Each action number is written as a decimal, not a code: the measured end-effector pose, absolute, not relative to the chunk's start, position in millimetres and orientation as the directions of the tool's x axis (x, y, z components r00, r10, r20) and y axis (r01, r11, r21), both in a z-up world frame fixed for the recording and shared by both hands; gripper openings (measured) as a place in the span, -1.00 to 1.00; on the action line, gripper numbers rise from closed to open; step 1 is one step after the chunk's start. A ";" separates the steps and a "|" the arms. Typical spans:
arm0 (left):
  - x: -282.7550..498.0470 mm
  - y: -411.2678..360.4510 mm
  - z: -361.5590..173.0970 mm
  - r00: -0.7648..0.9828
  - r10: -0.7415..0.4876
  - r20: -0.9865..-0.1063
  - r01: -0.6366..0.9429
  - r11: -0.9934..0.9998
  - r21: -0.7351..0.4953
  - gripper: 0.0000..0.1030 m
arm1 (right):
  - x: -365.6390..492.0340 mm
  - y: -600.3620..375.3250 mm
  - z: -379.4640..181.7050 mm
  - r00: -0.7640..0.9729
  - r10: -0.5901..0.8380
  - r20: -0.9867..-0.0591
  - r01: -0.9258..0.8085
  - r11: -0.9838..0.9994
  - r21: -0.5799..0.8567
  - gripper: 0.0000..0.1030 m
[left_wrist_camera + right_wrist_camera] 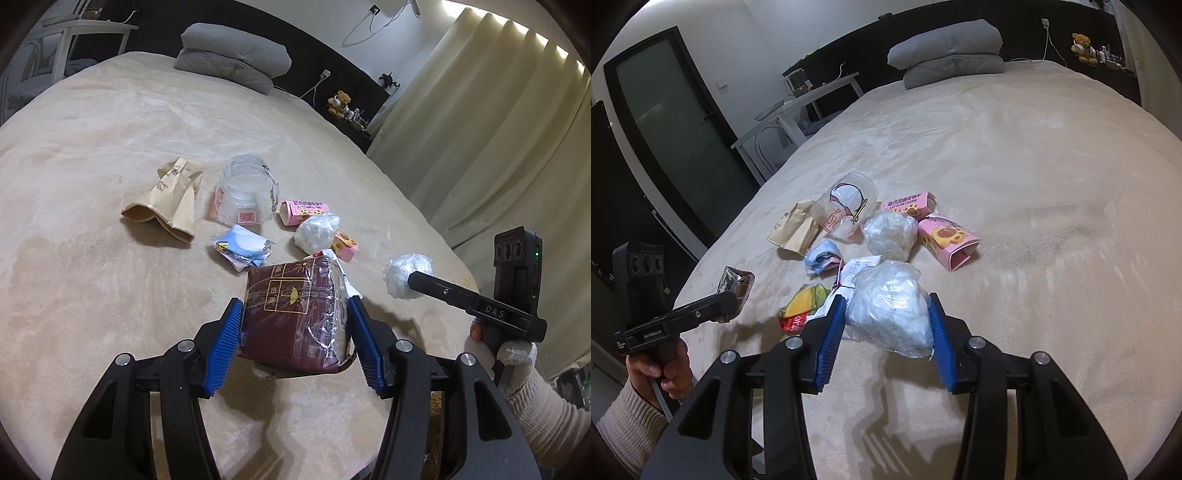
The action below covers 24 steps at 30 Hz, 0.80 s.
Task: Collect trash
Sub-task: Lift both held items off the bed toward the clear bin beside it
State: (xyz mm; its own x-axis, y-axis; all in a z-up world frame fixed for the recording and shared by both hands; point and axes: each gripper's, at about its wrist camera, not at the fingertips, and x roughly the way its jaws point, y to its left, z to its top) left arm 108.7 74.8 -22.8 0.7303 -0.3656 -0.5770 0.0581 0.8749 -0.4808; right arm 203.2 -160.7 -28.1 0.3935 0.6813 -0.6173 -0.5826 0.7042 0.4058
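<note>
Maroon, film-wrapped and boxy, the packet (295,314) sits clamped between the blue pads of your left gripper (293,338), lifted just off the beige blanket (92,166). It looks light, but the glossy wrap is slippery, so keep the pads on its flat sides. Your right gripper (886,332) has its jaws closed on a crumpled clear plastic bag (890,314); soft and springy, it will squash rather than resist, so hold the bulk, not a loose edge. Whether it has fully left the blanket is hard to judge. From the right wrist view, the remaining litter lies around twelve o'clock: a plastic cup (846,210), two pink cookie boxes (947,238), another bag wad (890,234).
</note>
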 end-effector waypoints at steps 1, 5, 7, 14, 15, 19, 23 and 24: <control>104.8 72.7 -20.7 0.734 -0.362 -0.574 0.058 0.876 -0.479 0.09 | 198.1 -162.8 -26.5 0.397 0.683 -0.614 -0.584 0.703 0.405 -0.13; 90.0 64.6 -15.2 0.750 -0.354 -0.558 0.058 0.876 -0.478 0.09 | 180.7 -172.2 -22.8 0.403 0.692 -0.599 -0.583 0.698 0.415 -0.13; 81.7 61.3 -12.0 0.760 -0.364 -0.538 0.067 0.868 -0.493 0.09 | 170.6 -178.9 -20.4 0.410 0.698 -0.587 -0.583 0.696 0.420 -0.13; 56.3 48.7 -7.3 0.787 -0.365 -0.497 0.075 0.857 -0.510 0.09 | 136.0 -195.6 -14.4 0.442 0.705 -0.555 -0.581 0.696 0.422 -0.13; 52.8 46.0 -7.2 0.789 -0.366 -0.493 0.077 0.856 -0.511 0.09 | 132.3 -196.9 -14.0 0.448 0.701 -0.555 -0.579 0.700 0.418 -0.13; 36.6 30.8 -7.8 0.794 -0.371 -0.481 0.091 0.856 -0.509 0.09 | 114.8 -204.6 -13.8 0.448 0.708 -0.545 -0.579 0.695 0.426 -0.13; 20.6 18.7 -14.1 0.792 -0.372 -0.483 0.086 0.853 -0.515 0.09 | 98.2 -213.6 -14.9 0.444 0.718 -0.536 -0.578 0.687 0.441 -0.13; 16.5 15.8 -15.3 0.793 -0.369 -0.485 0.084 0.855 -0.512 0.09 | 93.2 -215.7 -15.5 0.443 0.720 -0.535 -0.578 0.685 0.443 -0.13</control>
State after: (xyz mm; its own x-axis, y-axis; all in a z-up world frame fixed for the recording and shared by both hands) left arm 16.5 15.8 -15.3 0.7930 -0.3690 -0.4847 0.0844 0.8546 -0.5125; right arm 93.2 -215.7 -15.5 0.4431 0.7197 -0.5346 -0.5782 0.6851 0.4431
